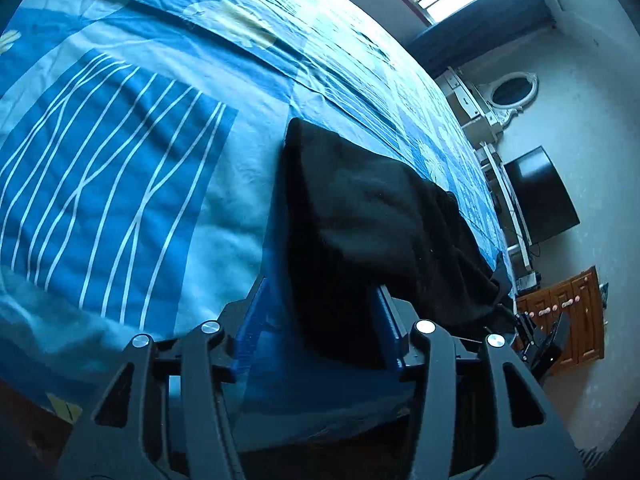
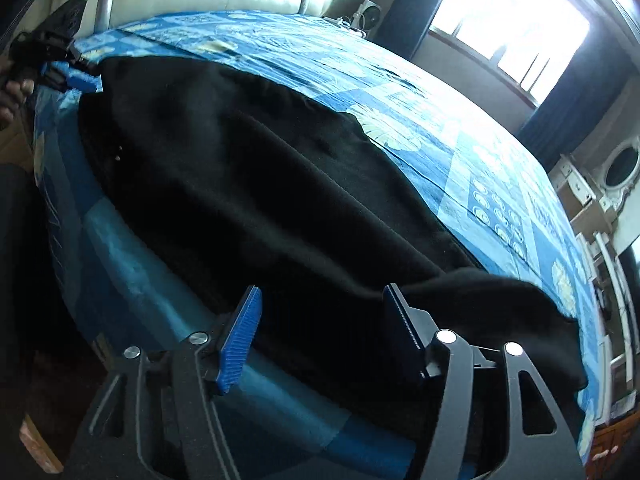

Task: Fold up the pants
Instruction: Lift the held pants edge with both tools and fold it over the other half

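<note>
Left gripper (image 1: 320, 320) spread apart, pads clear of the black pants (image 1: 372, 216) lying between them; right gripper (image 2: 320, 328) likewise released over cloth. Pants (image 2: 256, 184) laid lengthwise along the bed (image 2: 460, 128) edge, nine to three o'clock, probably let go to settle flat.

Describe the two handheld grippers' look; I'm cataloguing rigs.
Both match: the left gripper and right gripper have black slotted linkage arms with round silver pivot bolts and ribbed blue finger pads. No cables or markings show.
</note>
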A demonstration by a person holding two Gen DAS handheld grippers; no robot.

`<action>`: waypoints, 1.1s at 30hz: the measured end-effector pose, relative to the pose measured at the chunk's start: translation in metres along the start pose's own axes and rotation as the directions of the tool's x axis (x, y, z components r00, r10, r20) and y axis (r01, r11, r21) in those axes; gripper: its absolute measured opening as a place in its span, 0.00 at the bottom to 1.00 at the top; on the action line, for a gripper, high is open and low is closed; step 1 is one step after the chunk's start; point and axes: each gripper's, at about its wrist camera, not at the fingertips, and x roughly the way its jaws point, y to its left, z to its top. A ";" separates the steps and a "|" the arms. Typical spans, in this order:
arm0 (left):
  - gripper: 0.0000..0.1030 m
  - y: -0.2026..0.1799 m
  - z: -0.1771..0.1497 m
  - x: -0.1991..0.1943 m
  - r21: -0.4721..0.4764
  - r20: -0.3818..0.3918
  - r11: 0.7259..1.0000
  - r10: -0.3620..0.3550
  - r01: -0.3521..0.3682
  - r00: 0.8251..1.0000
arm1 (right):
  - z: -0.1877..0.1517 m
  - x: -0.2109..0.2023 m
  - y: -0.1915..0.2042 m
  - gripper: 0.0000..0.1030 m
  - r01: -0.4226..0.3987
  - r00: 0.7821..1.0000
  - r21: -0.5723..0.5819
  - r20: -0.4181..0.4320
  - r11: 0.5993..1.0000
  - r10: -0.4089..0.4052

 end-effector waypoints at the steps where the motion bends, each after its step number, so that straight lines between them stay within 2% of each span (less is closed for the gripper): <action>1: 0.52 0.000 -0.004 -0.005 -0.030 0.006 0.999 -0.021 0.021 1.000 | -0.001 -0.003 -0.006 0.61 -0.035 0.999 0.055 -0.002 0.998 0.035; 3: 0.53 -0.005 -0.012 -0.012 -0.067 0.023 0.997 -0.041 0.043 0.999 | -0.007 -0.007 -0.026 0.61 -0.146 0.989 0.230 0.017 0.962 0.146; 4: 0.54 -0.010 -0.015 -0.013 -0.078 0.034 0.995 -0.053 0.055 0.998 | -0.010 -0.006 -0.039 0.61 -0.208 0.977 0.335 0.034 0.919 0.209; 6: 0.55 -0.021 -0.018 -0.010 -0.096 0.038 0.993 -0.064 0.067 0.997 | -0.017 -0.001 -0.058 0.61 -0.301 0.950 0.504 0.082 0.810 0.303; 7: 0.55 -0.028 -0.019 -0.006 -0.101 0.041 0.993 -0.056 0.060 0.998 | -0.020 0.005 -0.068 0.62 -0.341 0.932 0.580 0.108 0.740 0.345; 11: 0.56 -0.044 -0.017 0.011 -0.108 0.049 0.994 -0.014 0.019 0.999 | -0.037 0.019 -0.075 0.62 -0.431 0.872 0.764 0.215 0.480 0.440; 13: 0.56 -0.044 -0.016 0.020 -0.142 0.036 0.990 0.001 0.004 0.999 | -0.041 0.023 -0.070 0.62 -0.442 0.856 0.802 0.243 0.402 0.457; 17: 0.56 -0.040 -0.021 0.026 -0.197 0.035 0.980 0.035 -0.028 0.999 | -0.042 0.031 -0.064 0.62 -0.447 0.845 0.827 0.264 0.341 0.465; 21: 0.56 -0.038 -0.016 0.026 -0.229 0.058 0.972 0.070 -0.055 0.996 | -0.040 0.036 -0.064 0.62 -0.434 0.852 0.843 0.271 0.317 0.447; 25: 0.55 -0.034 -0.008 0.030 -0.279 0.081 0.958 0.088 -0.062 0.993 | -0.037 0.043 -0.068 0.61 -0.413 0.862 0.874 0.284 0.257 0.419; 26: 0.45 -0.033 -0.008 0.032 -0.285 0.074 0.956 0.095 -0.070 0.993 | -0.036 0.044 -0.068 0.54 -0.400 0.869 0.882 0.277 0.251 0.411; 27: 0.28 -0.033 -0.008 0.035 -0.287 0.063 0.954 0.105 -0.083 0.993 | -0.036 0.045 -0.070 0.48 -0.382 0.878 0.888 0.262 0.257 0.401; 29: 0.15 -0.034 -0.010 0.040 -0.272 0.042 0.955 0.137 -0.120 0.990 | -0.033 0.050 -0.069 0.16 -0.373 0.878 0.886 0.242 0.275 0.413; 30: 0.09 -0.036 -0.011 0.039 -0.262 0.047 0.957 0.140 -0.123 0.989 | -0.034 0.051 -0.069 0.14 -0.375 0.871 0.888 0.240 0.265 0.428; 32: 0.08 -0.042 -0.013 0.033 -0.242 0.059 0.961 0.151 -0.133 0.987 | -0.038 0.047 -0.074 0.09 -0.390 0.861 0.888 0.258 0.244 0.438; 33: 0.07 -0.046 -0.013 0.029 -0.231 0.064 0.963 0.155 -0.137 0.986 | -0.037 0.041 -0.075 0.09 -0.402 0.859 0.882 0.271 0.245 0.435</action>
